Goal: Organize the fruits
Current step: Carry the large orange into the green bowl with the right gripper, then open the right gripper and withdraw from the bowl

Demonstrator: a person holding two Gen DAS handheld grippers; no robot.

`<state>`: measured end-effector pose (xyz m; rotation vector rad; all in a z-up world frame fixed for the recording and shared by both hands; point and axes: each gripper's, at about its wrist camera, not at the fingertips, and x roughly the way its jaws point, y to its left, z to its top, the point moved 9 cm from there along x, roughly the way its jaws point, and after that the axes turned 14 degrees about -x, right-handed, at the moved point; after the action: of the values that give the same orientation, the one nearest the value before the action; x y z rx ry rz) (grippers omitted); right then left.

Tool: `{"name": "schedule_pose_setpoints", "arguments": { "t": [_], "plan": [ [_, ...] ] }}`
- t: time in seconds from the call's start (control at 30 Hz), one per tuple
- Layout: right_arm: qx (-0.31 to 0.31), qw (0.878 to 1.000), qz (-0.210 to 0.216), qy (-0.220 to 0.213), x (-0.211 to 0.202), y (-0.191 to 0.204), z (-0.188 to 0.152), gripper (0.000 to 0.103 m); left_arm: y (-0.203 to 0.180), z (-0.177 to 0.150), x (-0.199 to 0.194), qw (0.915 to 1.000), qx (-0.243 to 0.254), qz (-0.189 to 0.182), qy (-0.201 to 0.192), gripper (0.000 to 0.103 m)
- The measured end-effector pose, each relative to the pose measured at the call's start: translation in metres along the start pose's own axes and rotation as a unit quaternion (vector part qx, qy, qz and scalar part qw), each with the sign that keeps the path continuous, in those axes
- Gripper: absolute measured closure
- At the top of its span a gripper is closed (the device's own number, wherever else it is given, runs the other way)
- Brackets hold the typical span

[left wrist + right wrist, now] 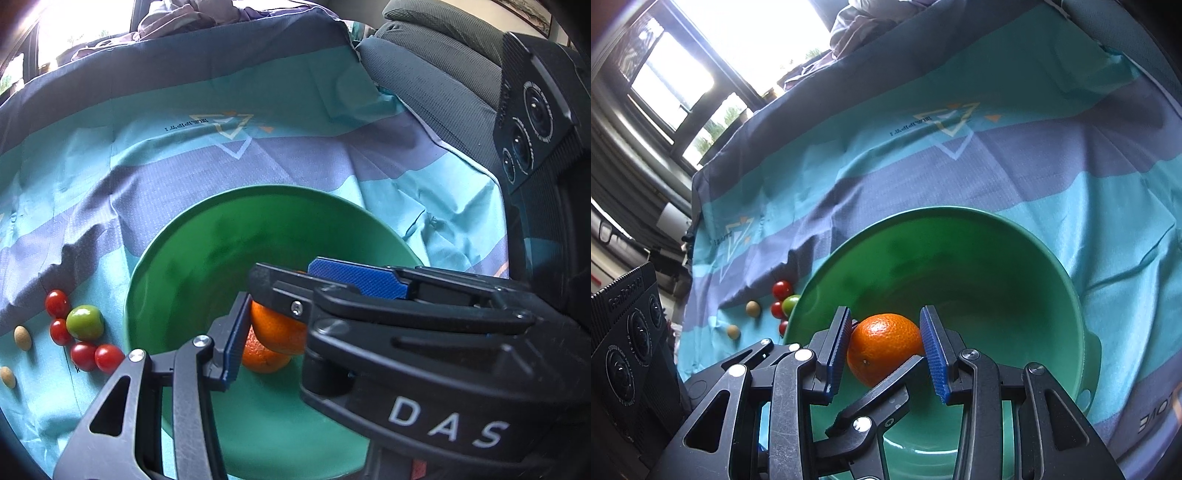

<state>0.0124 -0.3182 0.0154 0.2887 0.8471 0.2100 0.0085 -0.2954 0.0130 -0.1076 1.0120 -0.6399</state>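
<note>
A green bowl [207, 251] sits on a striped teal and grey cloth; it also shows in the right wrist view [960, 258]. An orange [882, 347] is between the blue pads of my right gripper [886, 350], over the bowl. In the left wrist view the orange [277, 328] and its reflection show between the right gripper's finger and one blue pad [234, 343] of my left gripper [273, 332]. I cannot tell how my left gripper's jaws stand. Cherry tomatoes [83, 354], a green fruit [85, 322] and beige fruits [23, 336] lie left of the bowl.
A grey cushioned seat [436, 74] stands at the back right beyond the cloth's edge. Crumpled clothing [871, 26] lies at the far edge by a bright window [683, 74]. The other gripper's camera housing [624, 332] shows at the left.
</note>
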Motion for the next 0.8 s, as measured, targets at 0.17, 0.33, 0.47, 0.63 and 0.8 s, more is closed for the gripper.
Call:
{"name": "schedule_pose_setpoints", "arguments": {
  "t": [0.17,0.33,0.47,0.63,0.8],
  "plan": [
    [0.005,1.0,-0.001,0.004,0.003,-0.003,-0.001,0.061,0.001,-0.001,0.005,1.0,-0.002,0.0,0.007,0.057],
    [0.007,1.0,-0.004,0.011,0.006,-0.005,-0.002,0.061,0.001,-0.002,0.009,0.9999,-0.002,0.0,0.012,0.057],
    [0.008,1.0,-0.006,0.013,0.007,-0.005,-0.003,0.061,0.001,-0.003,0.011,0.9999,-0.005,-0.002,0.015,0.057],
    [0.009,1.0,-0.007,0.015,0.008,-0.006,-0.003,0.061,0.001,-0.004,0.013,0.9998,-0.007,-0.003,0.017,0.057],
    [0.008,1.0,-0.01,0.018,0.009,-0.007,-0.004,0.061,0.003,-0.004,0.016,0.9997,-0.013,-0.007,0.021,0.057]
  ]
}}
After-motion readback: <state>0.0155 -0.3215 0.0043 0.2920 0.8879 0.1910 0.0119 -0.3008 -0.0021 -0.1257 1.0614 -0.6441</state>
